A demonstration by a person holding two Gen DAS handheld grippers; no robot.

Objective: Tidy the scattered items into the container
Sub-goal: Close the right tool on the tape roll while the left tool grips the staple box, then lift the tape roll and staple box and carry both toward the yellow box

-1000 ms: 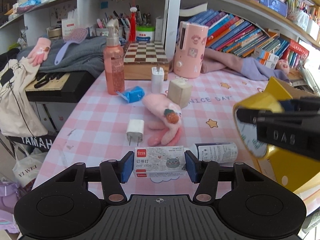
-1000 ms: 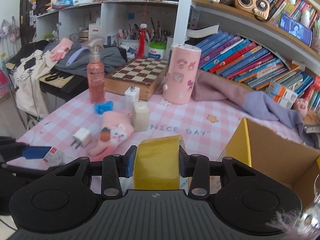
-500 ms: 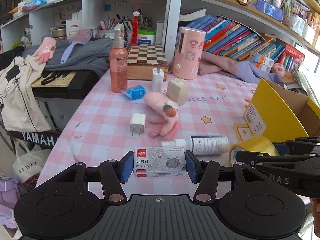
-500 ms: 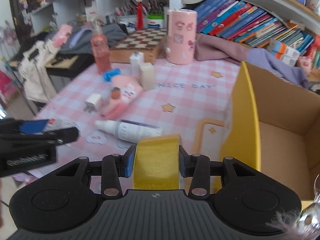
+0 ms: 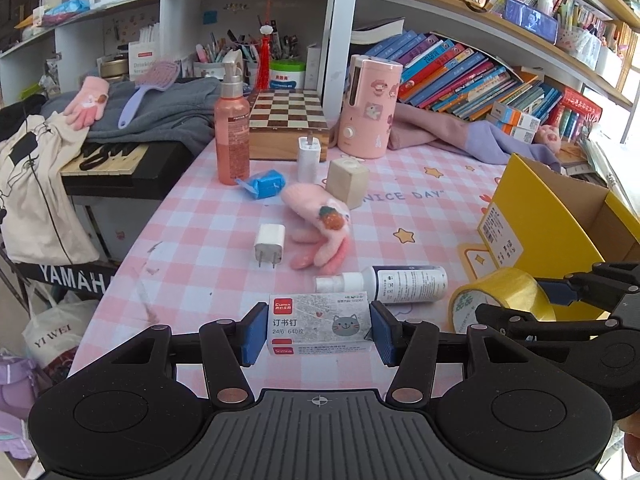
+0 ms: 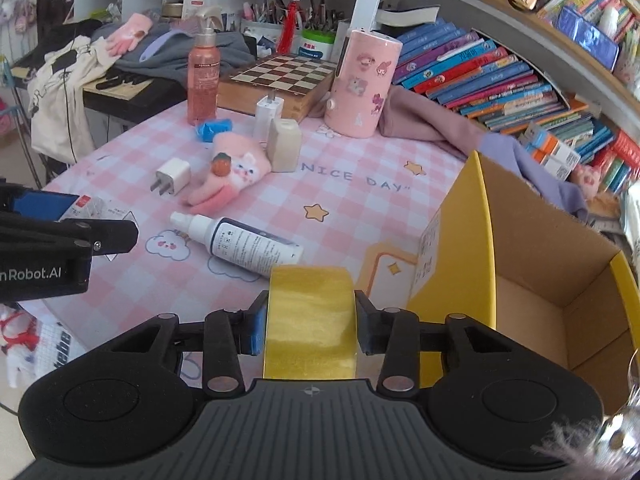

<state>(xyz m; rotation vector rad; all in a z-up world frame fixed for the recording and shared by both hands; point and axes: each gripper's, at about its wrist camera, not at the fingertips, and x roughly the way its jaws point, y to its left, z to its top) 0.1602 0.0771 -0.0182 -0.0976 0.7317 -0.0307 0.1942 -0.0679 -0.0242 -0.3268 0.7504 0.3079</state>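
- The left gripper [image 5: 319, 334] clamps a small flat white cardboard box of staples [image 5: 319, 326] at the lower centre of the left wrist view; its blue pads press both short ends. The box bears a red logo patch, a grey cat face and dark print.
- The right gripper [image 6: 310, 328] grips a roll of glossy yellow packing tape [image 6: 310, 320] across its width, low in the centre of the right wrist view; the roll stands on edge between the pads.
- The open yellow cardboard box with a plain brown inside [image 6: 532, 280] fills the right side of that view, just right of the tape; the part of its floor that shows is bare.
- On the pink-and-white checked tablecloth [image 5: 200, 240] lie a white spray bottle with a dark label [image 5: 396, 285] on its side, a fuzzy pink glove with a strawberry patch [image 5: 320, 228], a white plug charger [image 5: 269, 242] and a blue wrapped packet [image 5: 264, 184].
- A cream cube-shaped block [image 5: 347, 178] stands just behind the glove, touching it.
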